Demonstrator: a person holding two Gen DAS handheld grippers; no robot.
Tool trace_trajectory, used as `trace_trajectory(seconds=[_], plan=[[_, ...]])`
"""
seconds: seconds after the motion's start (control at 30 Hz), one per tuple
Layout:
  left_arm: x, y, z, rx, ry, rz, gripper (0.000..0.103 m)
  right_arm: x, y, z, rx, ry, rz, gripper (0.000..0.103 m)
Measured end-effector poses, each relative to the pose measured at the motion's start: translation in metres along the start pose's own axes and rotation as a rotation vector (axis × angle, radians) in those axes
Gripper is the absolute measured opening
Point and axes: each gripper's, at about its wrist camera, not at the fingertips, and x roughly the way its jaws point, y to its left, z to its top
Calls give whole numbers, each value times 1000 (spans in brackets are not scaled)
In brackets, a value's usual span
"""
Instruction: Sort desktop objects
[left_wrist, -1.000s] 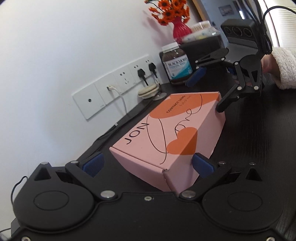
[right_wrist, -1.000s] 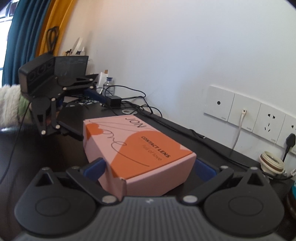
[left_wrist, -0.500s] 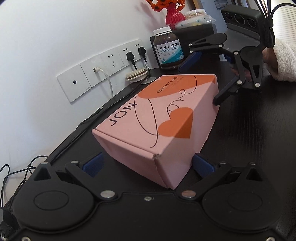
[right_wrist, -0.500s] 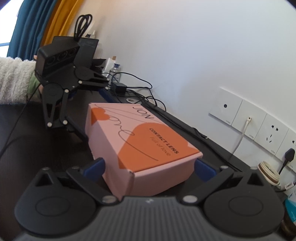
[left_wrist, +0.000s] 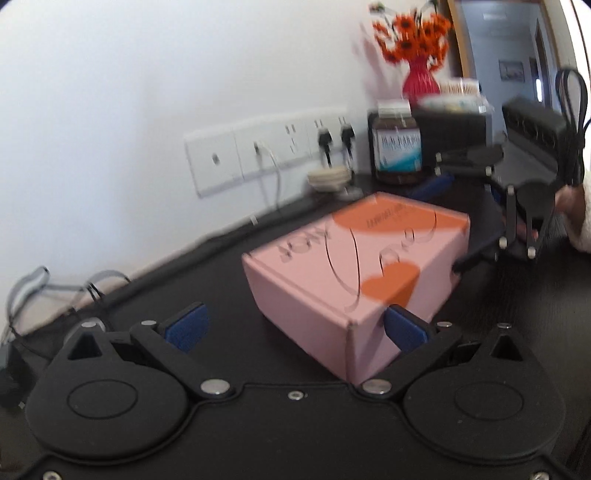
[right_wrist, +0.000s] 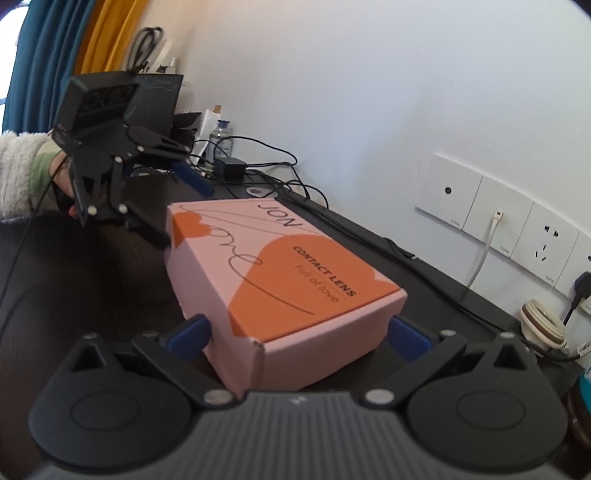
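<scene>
Two hand-held grippers, left (left_wrist: 295, 325) and right (right_wrist: 297, 338), bracket opposite ends of our pink box (right_wrist: 280, 280) on the worktop (left_wrist: 517, 314); both stand spread wide, unclamped, probably so we can shift it together

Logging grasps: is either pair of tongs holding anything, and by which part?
Left tongs hold nothing, open beside the pink-and-orange cardboard box. Right tongs straddle its near end, pads at both sides; a firm grip cannot be told.
</scene>
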Motion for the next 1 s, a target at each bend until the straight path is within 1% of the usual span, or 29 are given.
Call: trace_trajectory(seconds=[0.1,0.17,0.2,0.23,0.3,0.33,0.43,0.47,0.53,0.57,0.63,0.77,0.83,0.9,1.0], plan=[[-2,5,9,-86,-91,43,103,1,2,1,2,2,-7,102],[4,9,17,-178,-124,31,103,2,3,1,4,5,-9,102],[10,11,22,-224,-124,16,103,3,4,1,5,6,-9,102],[18,12,26,-270,-108,19,103,3,4,1,7,6,-9,102],[33,13,30,-378,-68,55,103,3,3,1,17,9,-5,102],[37,13,29,-437,-65,50,103,3,2,1,23,11,-2,102],[43,14,21,-589,-88,-36,103,6,-3,2,71,31,-6,102],[46,14,21,-609,-82,-47,103,7,-6,2,96,39,-7,102],[50,15,20,-620,-74,-20,103,10,-8,3,129,52,-15,102],[53,16,18,-635,-74,-21,103,11,-6,3,130,56,-21,102],[56,20,11,-676,-74,-35,103,13,0,4,104,67,-37,102],[59,22,2,-705,-68,-63,103,15,9,7,65,62,-67,102],[60,20,2,-706,-65,-62,103,16,16,10,53,49,-101,100],[60,17,3,-690,-60,-48,103,18,22,13,41,53,-140,101],[60,15,3,-684,-57,-37,103,19,26,13,35,55,-170,99]])
